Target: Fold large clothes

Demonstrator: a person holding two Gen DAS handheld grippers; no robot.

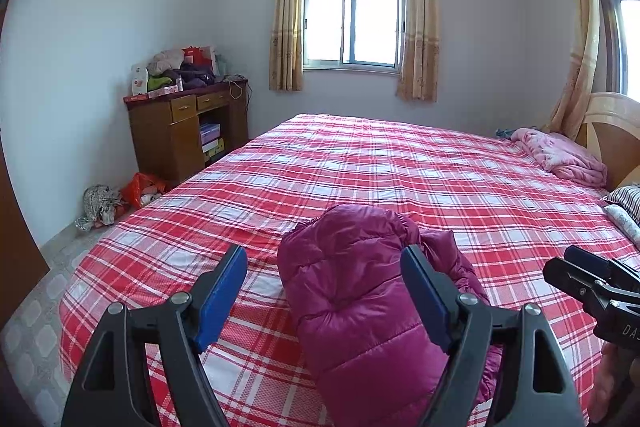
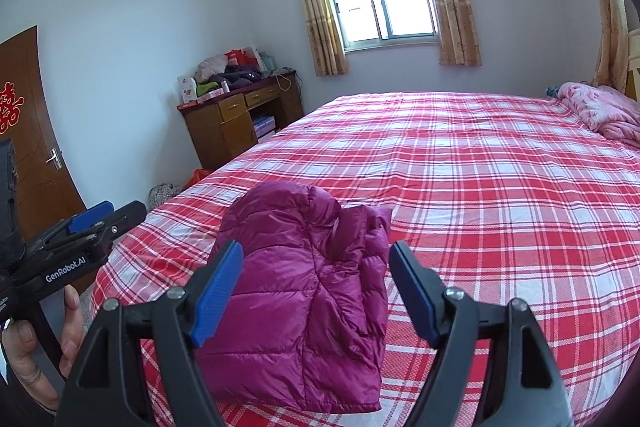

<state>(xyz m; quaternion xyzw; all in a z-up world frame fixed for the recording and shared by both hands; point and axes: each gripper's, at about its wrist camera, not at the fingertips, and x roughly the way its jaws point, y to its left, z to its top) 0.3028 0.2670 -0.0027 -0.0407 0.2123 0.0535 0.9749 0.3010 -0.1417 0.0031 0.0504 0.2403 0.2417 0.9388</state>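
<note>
"GenRobot.AI" on left gripper (image 2: 90, 223)

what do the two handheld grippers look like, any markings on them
Both the left gripper and the right gripper are black plastic, with two angled fingers, blue ribbed pads and silver pivot bolts. White "GenRobot.AI" lettering runs along the left gripper's side.

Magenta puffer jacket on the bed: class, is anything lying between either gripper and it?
Nothing visible does. The magenta puffer jacket lies folded on the plaid bedspread, directly ahead of the open right gripper and left gripper. The pink blanket sits far off near the headboard.
</note>
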